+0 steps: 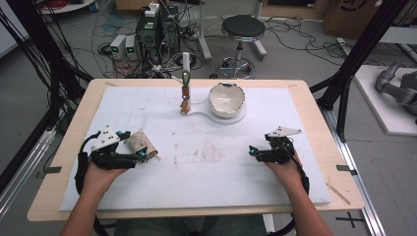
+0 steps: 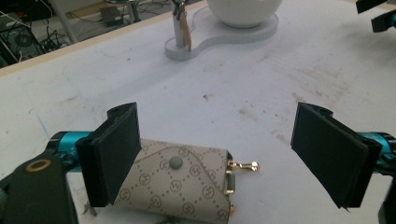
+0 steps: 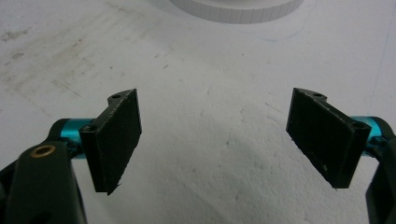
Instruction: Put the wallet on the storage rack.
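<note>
Your left gripper [image 2: 215, 158] stands with its jaws spread wide, and the small patterned pouch [image 2: 180, 184] lies between them, close to the left jaw, with no pad pressing on it. It rests on the white mat [image 1: 206, 167] at your left, well apart from the bowl [image 1: 226, 100] and the little stand [image 1: 185, 88] at the far side. By the look of it, you are at the point of taking hold of the pouch.

In the left gripper view its long axis runs across the jaws, and its gold clasp [image 2: 243, 165] points toward the right jaw. To grip it you would need to bring the jaws lower and centre them, then close across the short width, keeping the pads off the clasp.

Your right gripper [image 3: 215, 140] is also wide open over bare mat, holding nothing.
</note>
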A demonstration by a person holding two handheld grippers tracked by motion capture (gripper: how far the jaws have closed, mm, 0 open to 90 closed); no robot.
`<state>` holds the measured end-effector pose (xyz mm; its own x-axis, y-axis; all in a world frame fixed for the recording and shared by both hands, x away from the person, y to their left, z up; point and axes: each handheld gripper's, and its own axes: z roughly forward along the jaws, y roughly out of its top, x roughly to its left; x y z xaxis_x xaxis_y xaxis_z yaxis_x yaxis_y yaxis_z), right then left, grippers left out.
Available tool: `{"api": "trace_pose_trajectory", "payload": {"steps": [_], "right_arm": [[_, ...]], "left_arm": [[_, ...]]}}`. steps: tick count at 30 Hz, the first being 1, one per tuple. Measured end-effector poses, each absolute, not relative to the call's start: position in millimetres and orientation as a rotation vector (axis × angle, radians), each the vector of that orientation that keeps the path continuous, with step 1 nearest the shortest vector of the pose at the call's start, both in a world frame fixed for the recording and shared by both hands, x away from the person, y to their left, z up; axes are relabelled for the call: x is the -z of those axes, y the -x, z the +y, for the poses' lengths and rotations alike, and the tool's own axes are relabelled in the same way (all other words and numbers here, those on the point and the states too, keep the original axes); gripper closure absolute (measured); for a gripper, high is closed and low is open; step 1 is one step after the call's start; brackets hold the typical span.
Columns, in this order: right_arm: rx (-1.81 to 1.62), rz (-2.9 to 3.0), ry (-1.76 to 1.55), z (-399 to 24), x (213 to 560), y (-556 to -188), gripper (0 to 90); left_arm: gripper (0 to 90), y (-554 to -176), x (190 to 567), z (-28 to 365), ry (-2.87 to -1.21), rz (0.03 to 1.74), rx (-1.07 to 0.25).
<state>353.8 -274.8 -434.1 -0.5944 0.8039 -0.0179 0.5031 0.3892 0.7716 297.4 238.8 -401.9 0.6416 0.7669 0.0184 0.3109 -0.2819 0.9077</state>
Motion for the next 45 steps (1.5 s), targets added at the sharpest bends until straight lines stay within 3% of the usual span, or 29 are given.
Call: {"api": "trace_pose_trajectory", "payload": {"steps": [27,45], "right_arm": [[-1.185,2.353,-1.000,-188,417,-361,18.2],[-1.242,2.448,-0.834,-82,403,-362,18.2]], "left_arm": [[15.9,-262,412,297,-1.796,0.976,-0.621],[16.0,-247,416,312,-1.807,0.996,-0.632]]}}
